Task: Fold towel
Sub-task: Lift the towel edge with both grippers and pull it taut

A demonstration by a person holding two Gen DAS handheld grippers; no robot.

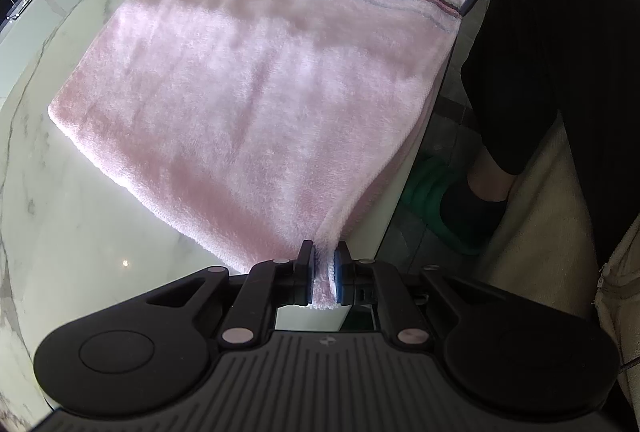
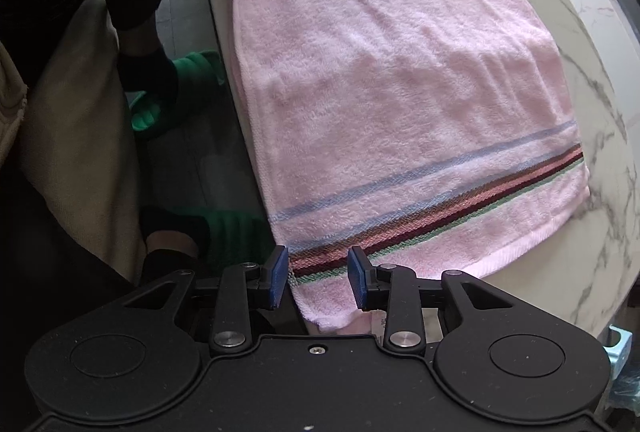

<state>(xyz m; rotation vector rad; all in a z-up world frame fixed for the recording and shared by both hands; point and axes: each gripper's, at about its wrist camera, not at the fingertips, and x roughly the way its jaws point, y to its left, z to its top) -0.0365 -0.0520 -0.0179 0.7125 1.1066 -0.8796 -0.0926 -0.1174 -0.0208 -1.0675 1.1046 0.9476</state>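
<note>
At the desk's (image 2: pixel 600 79) near edge, my left claw (image 1: pixel 324 268) pinches one corner of the pink towel (image 2: pixel 400 79); my right claw (image 2: pixel 318 276) gapes around the striped corner, ready to lift both together.

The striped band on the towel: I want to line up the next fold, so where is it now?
The striped band crosses the pink towel at the end nearest the right gripper, whose open jaws straddle that corner at the marble table edge.
</note>
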